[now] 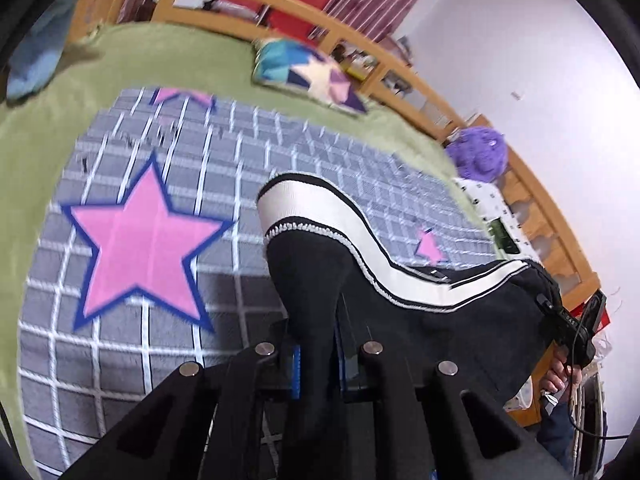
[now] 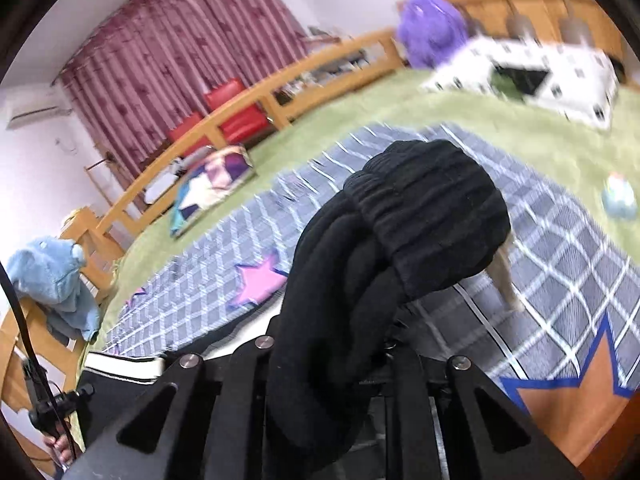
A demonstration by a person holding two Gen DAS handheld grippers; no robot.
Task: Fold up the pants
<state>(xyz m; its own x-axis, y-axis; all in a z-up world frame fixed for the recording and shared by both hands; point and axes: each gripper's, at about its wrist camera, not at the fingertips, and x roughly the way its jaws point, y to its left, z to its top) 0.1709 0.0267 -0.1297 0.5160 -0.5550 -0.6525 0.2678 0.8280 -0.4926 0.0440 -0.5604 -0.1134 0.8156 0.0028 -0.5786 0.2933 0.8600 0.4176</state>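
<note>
The black pants [image 1: 440, 292] with a white side stripe hang lifted above the grey checked blanket [image 1: 132, 352] on the bed. My left gripper [image 1: 316, 360] is shut on the cuff end of a leg, whose striped hem [image 1: 296, 204] stands up in front of the camera. In the right wrist view, my right gripper [image 2: 336, 376] is shut on the bunched black fabric near the ribbed elastic waistband [image 2: 432, 216], which flops over the fingers. The striped leg [image 2: 120, 364] trails off to the left, toward the other gripper and a hand [image 2: 60, 446].
The blanket carries pink stars [image 1: 140, 240] and an orange star [image 2: 580, 392] over a green sheet [image 1: 168, 60]. A patterned cushion [image 1: 308, 72], purple plush [image 1: 478, 152], blue plush [image 2: 56, 276], white box [image 2: 520, 76] and small ball [image 2: 620, 200] lie around. Wooden rails [image 2: 248, 96] edge the bed.
</note>
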